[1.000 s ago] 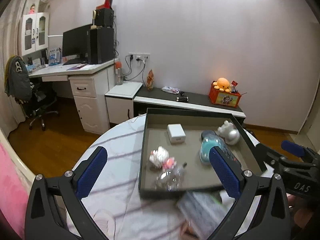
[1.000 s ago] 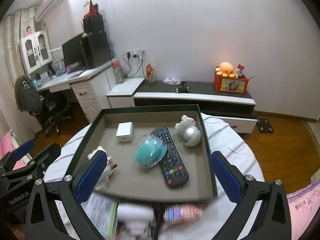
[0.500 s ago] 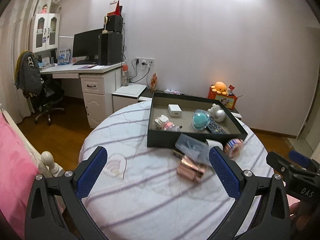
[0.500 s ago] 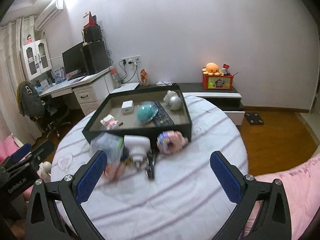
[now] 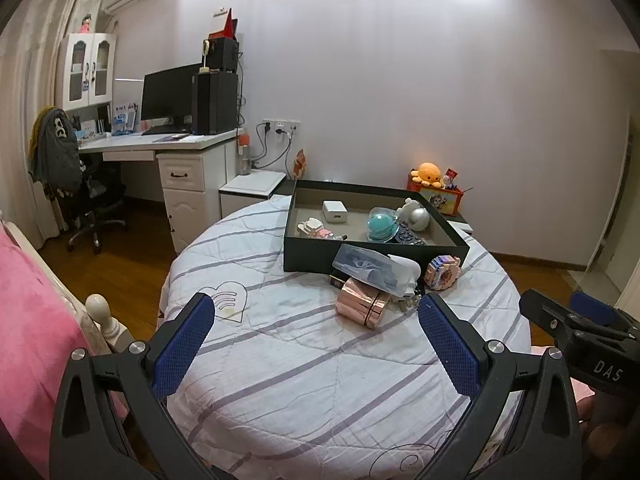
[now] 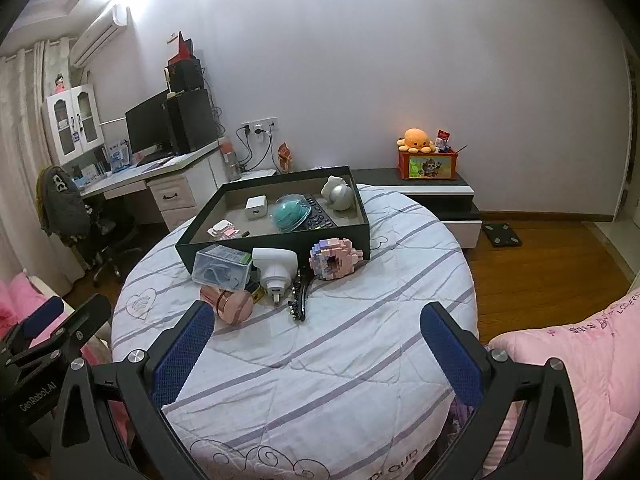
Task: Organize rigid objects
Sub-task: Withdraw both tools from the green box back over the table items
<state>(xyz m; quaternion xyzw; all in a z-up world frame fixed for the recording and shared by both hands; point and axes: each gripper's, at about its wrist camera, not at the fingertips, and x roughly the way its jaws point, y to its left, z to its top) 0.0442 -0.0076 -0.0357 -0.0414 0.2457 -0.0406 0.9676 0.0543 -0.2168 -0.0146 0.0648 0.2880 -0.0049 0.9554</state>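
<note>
Dark tray (image 6: 276, 246) sits far on my round table (image 6: 344, 344), partly filled. Loose things wait just near it: clear box (image 6: 222, 266), pink cup (image 6: 230, 303), white plug (image 6: 276, 270), hair clip (image 6: 299, 300). Both my left gripper (image 5: 316, 344) and right gripper (image 6: 316, 340) hang spread, empty. Next, I judge, reach forward.

"DAS" on right claw (image 5: 592, 328); "GenRobot.AI" on left claw (image 6: 48, 332).
</note>
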